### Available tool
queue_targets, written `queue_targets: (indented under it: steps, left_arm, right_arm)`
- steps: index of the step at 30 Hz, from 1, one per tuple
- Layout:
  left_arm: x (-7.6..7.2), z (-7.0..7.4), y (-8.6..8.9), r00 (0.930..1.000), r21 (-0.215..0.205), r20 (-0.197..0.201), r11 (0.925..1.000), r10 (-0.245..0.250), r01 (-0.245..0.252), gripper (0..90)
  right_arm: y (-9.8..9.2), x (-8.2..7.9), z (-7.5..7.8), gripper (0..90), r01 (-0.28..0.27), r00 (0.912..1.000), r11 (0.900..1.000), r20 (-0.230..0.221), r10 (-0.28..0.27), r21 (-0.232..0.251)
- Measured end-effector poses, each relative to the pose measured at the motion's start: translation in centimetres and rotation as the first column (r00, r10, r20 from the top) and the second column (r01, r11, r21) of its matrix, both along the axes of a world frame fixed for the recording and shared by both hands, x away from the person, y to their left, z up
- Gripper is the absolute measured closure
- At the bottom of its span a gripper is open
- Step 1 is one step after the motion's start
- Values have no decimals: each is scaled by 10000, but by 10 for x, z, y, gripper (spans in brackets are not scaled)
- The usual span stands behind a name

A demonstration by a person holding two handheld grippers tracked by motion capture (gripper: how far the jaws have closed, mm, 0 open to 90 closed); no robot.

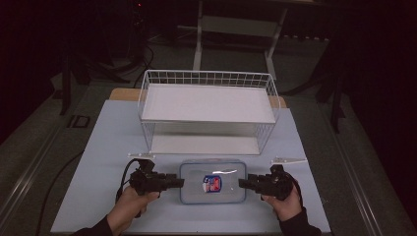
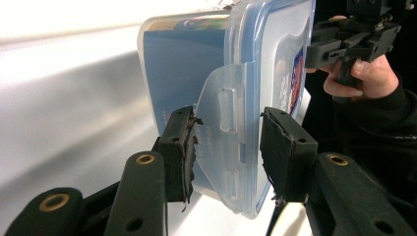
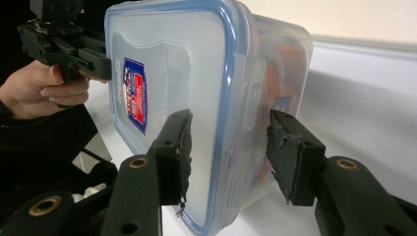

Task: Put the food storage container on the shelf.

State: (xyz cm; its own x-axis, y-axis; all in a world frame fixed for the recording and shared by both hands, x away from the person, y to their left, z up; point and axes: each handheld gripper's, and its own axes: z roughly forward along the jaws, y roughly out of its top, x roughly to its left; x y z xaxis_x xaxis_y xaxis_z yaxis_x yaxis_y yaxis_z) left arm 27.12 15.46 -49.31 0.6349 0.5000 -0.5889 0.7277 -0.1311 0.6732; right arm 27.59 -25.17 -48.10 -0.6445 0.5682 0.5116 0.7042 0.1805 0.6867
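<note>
Pale blue table, dark room behind — box flanked by both grippers.
Lidded plastic box lies at 6 o'clock of the wire rack; left gripper at its 9 o'clock is clamped on the side latch flap, right gripper at 3 o'clock straddles the opposite edge — jaws about half open, pads apart from it.

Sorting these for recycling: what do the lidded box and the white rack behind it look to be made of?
The lidded box looks like clear, glossy plastic with a blue-rimmed lid: its contents show through the wall, and moulded snap flaps hang at its ends. The white rack seems coated metal wire, a thin white grid, with flat matte shelves of unclear material.
</note>
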Motion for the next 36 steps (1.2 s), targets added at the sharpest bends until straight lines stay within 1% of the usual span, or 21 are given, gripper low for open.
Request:
queue_targets:
  steps: [5,8,10,13,15,19,20,21,22,23,24,25,27,28,29,30,32,33,34,35,36]
  left_arm:
    - [10,8,-1,9989,-86,463,9999,111,-107,568]
    - [15,10,-2,9979,-143,604,9997,215,-207,568]
    - [19,9,-2,9973,-187,679,9995,285,-273,568]
    - [27,8,-3,9940,-347,946,9980,555,-524,565]
    - [32,6,-4,9920,-455,1030,9966,732,-688,565]
    - [44,3,-7,9878,-529,1288,9953,873,-810,562]
    - [47,2,-8,9856,-575,1386,9943,969,-897,561]
    - [47,2,-8,9856,-575,1386,9943,969,-897,558]
    - [52,0,-8,9801,-723,1578,9913,1201,-1098,553]
    - [52,0,-8,9801,-723,1578,9913,1201,-1098,552]
    - [57,-5,-7,9757,-977,1711,9878,1368,-1213,552]
    - [59,-7,-7,9747,-1019,1710,9865,1440,-1278,551]
    - [63,-9,-6,9729,-1025,1744,9854,1520,-1356,547]
    - [66,-10,-6,9706,-1075,1782,9837,1619,-1443,547]
    - [66,-10,-6,9706,-1075,1782,9837,1619,-1443,545]
    - [69,-10,-6,9659,-1137,1878,9807,1785,-1591,544]
    - [72,-10,-8,9604,-1146,2051,9792,1885,-1677,542]
    - [73,-10,-9,9554,-1159,2203,9778,1966,-1745,541]
    - [74,-10,-10,9539,-1167,2235,9771,2003,-1779,539]
    - [74,-10,-10,9539,-1167,2235,9771,2003,-1779,538]
    - [76,-12,-11,9491,-1175,2310,9745,2141,-1912,538]
  right_arm:
    - [0,11,12,528,188,9990,9998,404,-192,102]
    - [-1,18,17,528,307,9980,9993,541,-318,195]
    - [-1,23,19,527,372,9975,9990,587,-386,245]
    - [0,32,20,525,499,9957,9984,767,-517,254]
    - [0,38,21,525,544,9942,9981,913,-568,279]
    - [0,51,21,521,692,9921,9974,1038,-710,207]
    - [-1,54,21,521,726,9914,9972,1078,-741,185]
    - [-1,56,21,520,742,9905,9971,1151,-756,161]
    - [0,58,21,520,802,9890,9967,1238,-811,123]
    - [0,58,21,520,802,9890,9967,1238,-811,123]
    - [1,62,21,520,879,9870,9960,1338,-888,131]
    - [2,64,20,521,907,9864,9958,1370,-910,88]
    - [3,67,18,520,944,9853,9955,1428,-939,32]
    - [4,68,17,520,949,9846,9955,1471,-942,19]
    - [5,71,14,520,961,9841,9953,1496,-960,69]
    - [5,73,13,520,962,9825,9953,1593,-962,77]
    - [5,76,11,519,963,9803,9952,1716,-978,171]
    - [4,78,10,517,959,9772,9953,1886,-972,157]
    - [4,80,9,516,991,9752,9949,1968,-1010,194]
    - [4,80,9,516,991,9752,9949,1968,-1010,194]
    - [4,81,8,516,1001,9740,9948,2022,-1022,205]
